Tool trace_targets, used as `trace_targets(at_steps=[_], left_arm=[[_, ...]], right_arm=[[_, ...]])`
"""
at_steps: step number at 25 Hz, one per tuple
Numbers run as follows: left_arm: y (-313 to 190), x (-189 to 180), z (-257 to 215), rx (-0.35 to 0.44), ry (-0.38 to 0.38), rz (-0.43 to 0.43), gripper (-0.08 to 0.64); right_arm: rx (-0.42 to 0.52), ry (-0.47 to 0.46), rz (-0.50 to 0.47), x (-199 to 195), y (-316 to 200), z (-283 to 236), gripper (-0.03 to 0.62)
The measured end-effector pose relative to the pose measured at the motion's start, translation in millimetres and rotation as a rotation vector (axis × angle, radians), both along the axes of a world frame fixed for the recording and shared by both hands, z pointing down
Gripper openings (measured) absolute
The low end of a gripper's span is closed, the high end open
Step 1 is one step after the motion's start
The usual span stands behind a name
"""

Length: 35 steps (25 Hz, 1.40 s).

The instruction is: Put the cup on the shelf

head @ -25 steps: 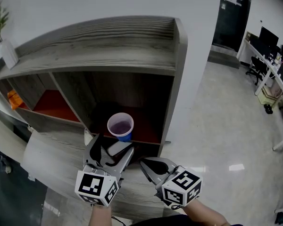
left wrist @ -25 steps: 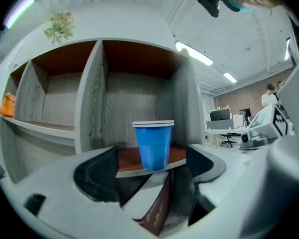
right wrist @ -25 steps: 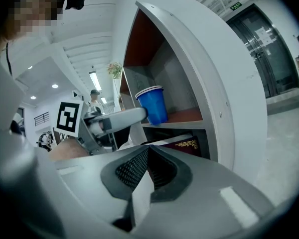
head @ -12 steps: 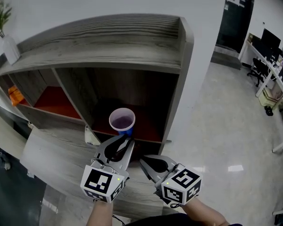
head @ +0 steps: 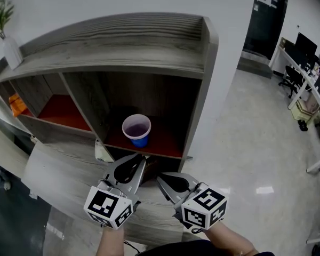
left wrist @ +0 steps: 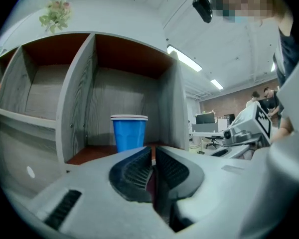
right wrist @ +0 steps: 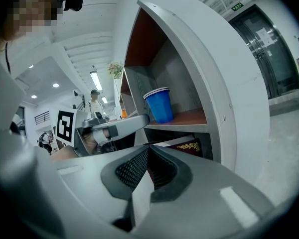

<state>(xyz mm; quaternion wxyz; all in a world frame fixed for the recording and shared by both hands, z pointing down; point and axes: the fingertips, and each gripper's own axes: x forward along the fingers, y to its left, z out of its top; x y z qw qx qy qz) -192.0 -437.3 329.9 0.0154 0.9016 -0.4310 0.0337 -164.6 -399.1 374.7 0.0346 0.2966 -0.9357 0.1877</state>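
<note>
The cup (head: 136, 130) stands upright in the shelf's (head: 149, 63) right bay, clear of the left gripper (head: 140, 160), its jaws just closed together on nothing, and the clenched, empty right gripper (head: 161, 181); it looks light, thin-walled and crushable, so best pinched gently below the rim.
</note>
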Motion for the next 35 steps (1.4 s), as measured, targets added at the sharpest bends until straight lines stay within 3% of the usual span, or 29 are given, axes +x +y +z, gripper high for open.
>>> trace_targets(at_steps=[4, 10, 18, 24, 35], left_arm=[[19, -17, 10, -0.042, 0.076, -0.01, -0.006], [44, -37, 18, -0.057, 0.101, -0.075, -0.006], [75, -56, 31, -0.087, 0.112, -0.126, -0.005], [95, -63, 33, -0.092, 0.11, -0.126, -0.006], [113, -66, 38, -0.102, 0.098, -0.113, -0.006]], right_arm=[[0.008, 0.0, -0.004, -5, 6, -3, -0.005], [0.028, -0.006, -0.007, -12, 17, -9, -0.005], [0.037, -0.008, 0.033, -21, 34, -10, -0.005], [0.047, -0.019, 0.076, -26, 45, -13, -0.003], [0.101, 0.042, 0.08, -38, 64, -13, -0.003]])
